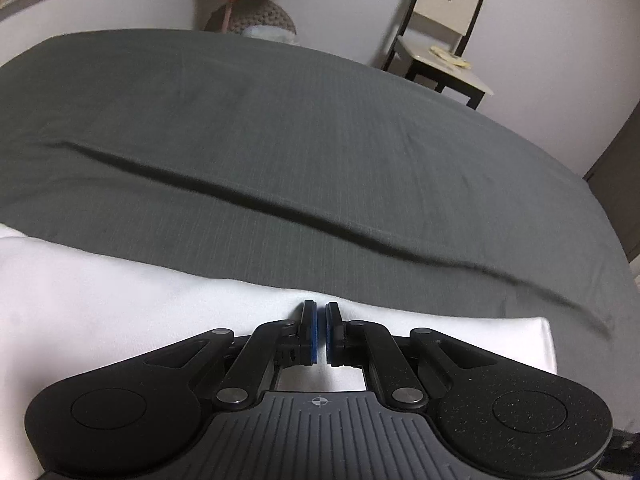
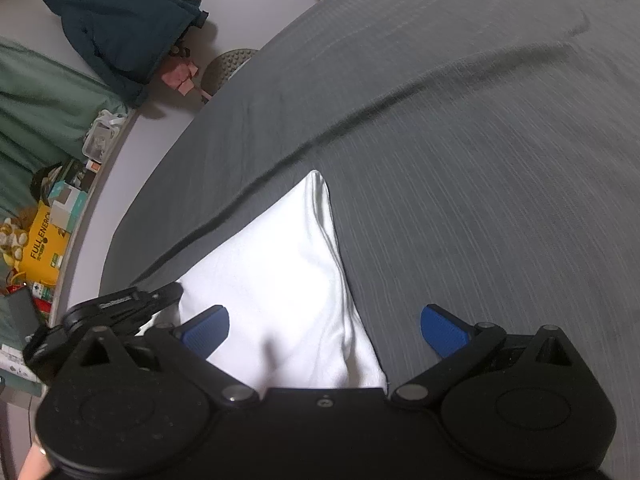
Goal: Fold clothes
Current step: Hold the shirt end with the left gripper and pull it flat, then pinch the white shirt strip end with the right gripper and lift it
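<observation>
A white garment (image 1: pixel 120 292) lies flat on the dark grey bedspread (image 1: pixel 320 140) at the near edge. My left gripper (image 1: pixel 321 320) sits at the garment's far edge, its blue pads (image 1: pixel 313 336) drawn together to a thin slit with white fabric between them. In the right wrist view the same garment (image 2: pixel 280 280) tapers to a pointed corner away from me. My right gripper (image 2: pixel 324 328) hovers wide open above it, one blue pad (image 2: pixel 208 328) over the cloth and the other over the bedspread. The left gripper (image 2: pixel 120 308) shows at the garment's left edge.
A long crease (image 1: pixel 320 216) runs across the bedspread. A chair (image 1: pixel 444 36) stands by the wall beyond the bed. A shelf with boxes (image 2: pixel 44 240), a green curtain (image 2: pixel 36 104) and a dark hanging jacket (image 2: pixel 120 32) lie to the left.
</observation>
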{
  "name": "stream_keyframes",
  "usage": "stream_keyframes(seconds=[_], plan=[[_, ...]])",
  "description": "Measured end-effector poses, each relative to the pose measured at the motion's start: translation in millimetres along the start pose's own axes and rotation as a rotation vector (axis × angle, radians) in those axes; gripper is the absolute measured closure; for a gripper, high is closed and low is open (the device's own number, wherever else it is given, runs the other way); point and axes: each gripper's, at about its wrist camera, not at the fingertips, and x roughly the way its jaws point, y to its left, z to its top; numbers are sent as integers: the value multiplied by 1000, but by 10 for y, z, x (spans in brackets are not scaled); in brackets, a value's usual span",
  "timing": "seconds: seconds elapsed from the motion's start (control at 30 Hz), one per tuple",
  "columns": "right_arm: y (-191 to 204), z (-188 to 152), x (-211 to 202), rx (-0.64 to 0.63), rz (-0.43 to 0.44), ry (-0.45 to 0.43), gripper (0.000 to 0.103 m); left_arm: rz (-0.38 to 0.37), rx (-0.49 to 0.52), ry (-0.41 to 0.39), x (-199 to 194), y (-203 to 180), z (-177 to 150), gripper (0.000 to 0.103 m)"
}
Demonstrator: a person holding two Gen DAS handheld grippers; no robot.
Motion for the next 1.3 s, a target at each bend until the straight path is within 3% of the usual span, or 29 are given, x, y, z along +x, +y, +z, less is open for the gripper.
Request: stream_keyframes(seconds=[0.13, 0.2, 0.4, 0.47, 0.53, 0.8, 0.97, 1.2, 1.3], plan=[[11, 2, 4, -8, -6, 1, 0, 30, 71, -8, -117, -10, -86, 99], [17, 1, 6, -14, -9, 2, 0, 23, 58, 44, -59, 92, -175, 99], [-41, 1, -25, 5, 10, -1, 0, -1, 60, 58, -257, 203, -377, 99], [-50, -2, -32, 7, 14, 0, 0, 27, 114, 83, -332, 158, -586, 99], [-54, 1, -29, 7, 15, 1, 0, 53, 162, 59, -483, 137, -803, 99], [-79, -5, -63, -5, 32, 17, 0, 32, 113, 116, -835, 243, -1134, 99], [-130, -43, -152, 19, 50, 62, 2, -14, 58, 238, -1019, 368, -1140, 99], [-19, -98, -40, -18, 55, 153, 2, -9, 276, 183, -1253, 452, -931, 99], [-47, -87, -32, 3, 71, 143, 2, 0, 216, 172, -1136, 577, -865, 99]])
